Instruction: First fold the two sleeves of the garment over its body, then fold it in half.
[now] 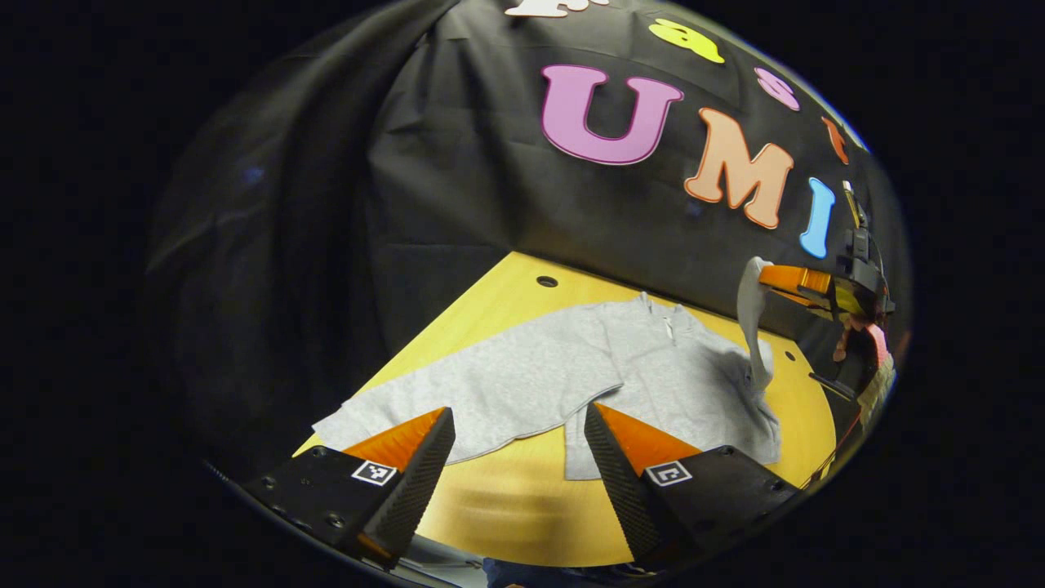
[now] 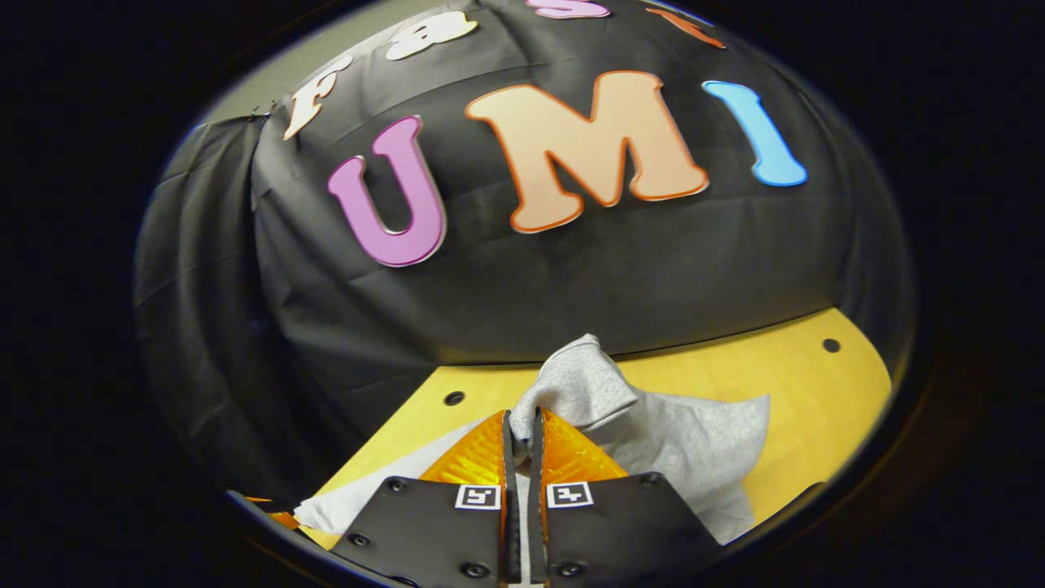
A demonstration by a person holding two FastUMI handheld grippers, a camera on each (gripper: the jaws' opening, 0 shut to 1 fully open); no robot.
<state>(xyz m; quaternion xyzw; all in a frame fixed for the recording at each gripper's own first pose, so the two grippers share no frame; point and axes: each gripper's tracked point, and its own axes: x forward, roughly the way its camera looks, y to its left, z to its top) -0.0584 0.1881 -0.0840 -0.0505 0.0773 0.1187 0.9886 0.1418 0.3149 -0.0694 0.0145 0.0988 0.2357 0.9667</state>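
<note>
A: Item one, garment (image 1: 555, 376): grey, long-sleeved, lying flat on the yellow counter (image 1: 506, 498), collar toward the black cloth wall (image 1: 457, 212). One sleeve (image 1: 424, 404) stretched flat out from the body; the other sleeve (image 1: 755, 327) lifted off the counter.

B: Item two, left tongs (image 1: 518, 445): fingers wide apart, nothing between them, hanging above the garment's hem and flat sleeve. Their fingers cover part of both.

A: Item three, right tongs (image 2: 520, 445): fingers together, clamped on the raised sleeve's cuff (image 2: 575, 384). In the left gripper view the same tongs (image 1: 788, 282) stand beyond the garment's far side, cloth hanging from them.

B: Surroundings: round holes in the counter (image 1: 547, 281) behind the collar and beside the lifted sleeve.

A: Unclear: the hand holding the right tongs is blurred at the edge; the garment's body under the raised sleeve is bunched, its folds hard to sort
</note>
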